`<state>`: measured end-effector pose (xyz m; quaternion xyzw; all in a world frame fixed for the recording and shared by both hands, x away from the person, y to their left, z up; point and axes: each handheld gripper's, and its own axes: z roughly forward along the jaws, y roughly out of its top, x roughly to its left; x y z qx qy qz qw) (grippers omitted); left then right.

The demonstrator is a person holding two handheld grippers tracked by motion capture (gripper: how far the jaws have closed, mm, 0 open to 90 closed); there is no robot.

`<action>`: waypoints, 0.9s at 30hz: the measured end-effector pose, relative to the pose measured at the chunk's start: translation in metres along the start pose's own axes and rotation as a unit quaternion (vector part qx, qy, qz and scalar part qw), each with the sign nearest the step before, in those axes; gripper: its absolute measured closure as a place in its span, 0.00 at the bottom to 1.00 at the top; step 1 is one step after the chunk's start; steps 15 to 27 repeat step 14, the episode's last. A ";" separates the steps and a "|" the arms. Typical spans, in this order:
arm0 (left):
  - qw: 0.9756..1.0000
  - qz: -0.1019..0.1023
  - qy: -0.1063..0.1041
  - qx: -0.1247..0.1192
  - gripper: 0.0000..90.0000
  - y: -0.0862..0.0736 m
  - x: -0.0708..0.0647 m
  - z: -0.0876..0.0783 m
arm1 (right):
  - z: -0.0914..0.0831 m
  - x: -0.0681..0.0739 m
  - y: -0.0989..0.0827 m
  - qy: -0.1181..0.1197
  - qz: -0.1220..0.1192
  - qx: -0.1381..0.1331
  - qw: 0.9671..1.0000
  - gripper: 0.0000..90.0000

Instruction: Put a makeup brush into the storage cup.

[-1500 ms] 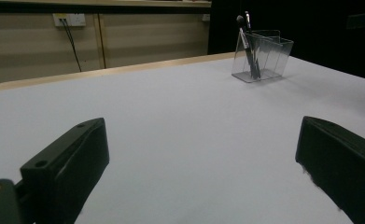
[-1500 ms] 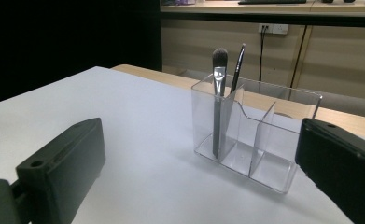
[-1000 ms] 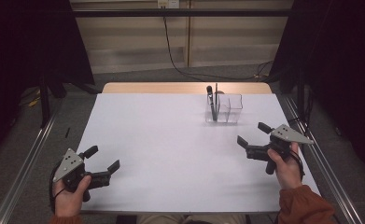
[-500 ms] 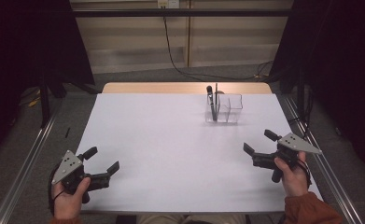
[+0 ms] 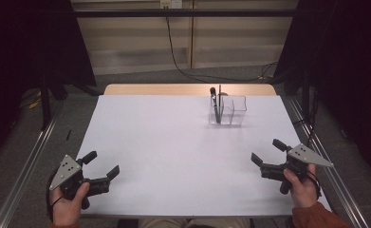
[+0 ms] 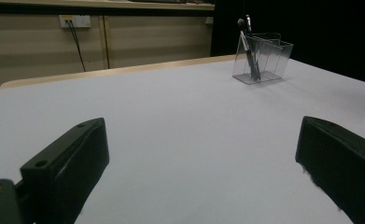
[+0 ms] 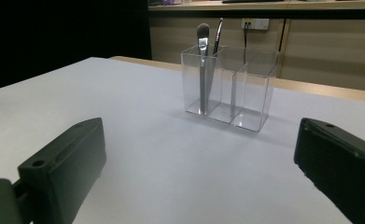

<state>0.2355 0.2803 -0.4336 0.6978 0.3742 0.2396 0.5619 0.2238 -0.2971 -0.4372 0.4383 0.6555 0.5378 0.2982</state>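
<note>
High view has both grippers low on the sheet [image 5: 173,142]: left gripper [image 5: 101,167] near the near-left corner, right gripper [image 5: 267,152] by the right edge, jaws apart on both, nothing between them. Right gripper view shows the holder [image 7: 231,88] straight ahead between its jaws, three clear compartments; left gripper view has it far ahead, off toward the right jaw. Two brushes [image 7: 202,65] stand in one end compartment, others bare. Open sheet between jaws and holder.
</note>
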 end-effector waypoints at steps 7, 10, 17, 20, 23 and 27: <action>1.000 -0.001 0.005 -0.002 0.03 -0.001 -0.001 -0.004 | -0.002 0.001 -0.005 0.002 0.001 0.005 1.000 0.02; 1.000 0.000 0.006 -0.004 0.03 0.000 -0.001 -0.005 | -0.002 0.003 -0.005 0.001 0.002 0.004 1.000 0.01; 1.000 0.005 0.005 0.001 0.03 -0.001 -0.001 -0.004 | -0.001 0.001 -0.005 0.003 0.003 0.006 1.000 0.01; 1.000 0.005 0.005 0.001 0.03 -0.001 -0.001 -0.004 | -0.001 0.001 -0.005 0.003 0.003 0.006 1.000 0.01; 1.000 0.005 0.005 0.001 0.03 -0.001 -0.001 -0.004 | -0.001 0.001 -0.005 0.003 0.003 0.006 1.000 0.01; 1.000 0.005 0.005 0.001 0.03 -0.001 -0.001 -0.004 | -0.001 0.001 -0.005 0.003 0.003 0.006 1.000 0.01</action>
